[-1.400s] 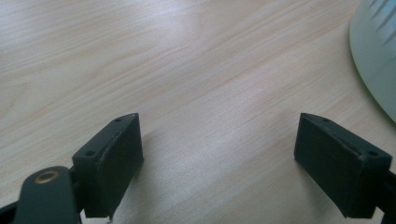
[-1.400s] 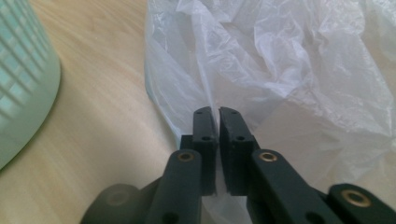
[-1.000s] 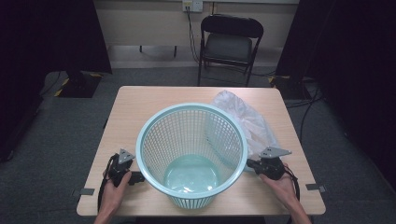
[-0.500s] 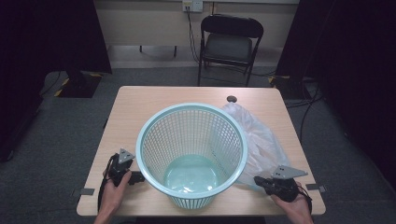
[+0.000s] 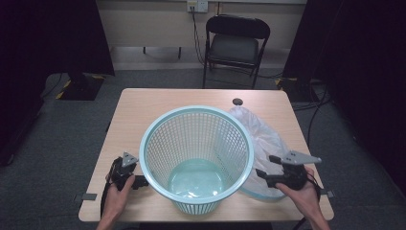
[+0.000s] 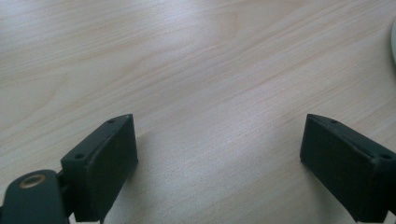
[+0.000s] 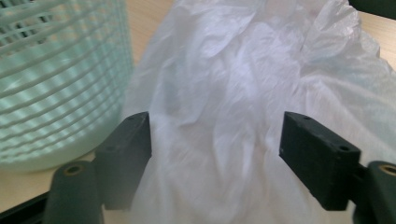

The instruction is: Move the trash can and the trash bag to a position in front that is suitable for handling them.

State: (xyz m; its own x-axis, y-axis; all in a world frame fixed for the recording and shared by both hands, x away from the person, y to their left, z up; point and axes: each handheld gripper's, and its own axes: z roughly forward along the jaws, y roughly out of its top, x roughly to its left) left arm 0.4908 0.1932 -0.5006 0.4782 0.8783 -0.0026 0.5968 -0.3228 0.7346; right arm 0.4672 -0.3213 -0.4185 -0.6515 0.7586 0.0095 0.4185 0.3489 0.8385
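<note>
While the basket (image 5: 196,158) stands empty, the bag (image 5: 261,139) lies beside it.

a pale green mesh basket (image 5: 196,158) stands upright on the wooden table (image 5: 158,103), near its front edge. a crumpled white plastic bag (image 5: 261,139) lies against the basket's right side. the right gripper (image 5: 286,171) hovers over the bag's front end; the left gripper (image 5: 125,173) rests just beside the basket's left wall. a black folding chair (image 5: 234,45) stands beyond the table
</note>
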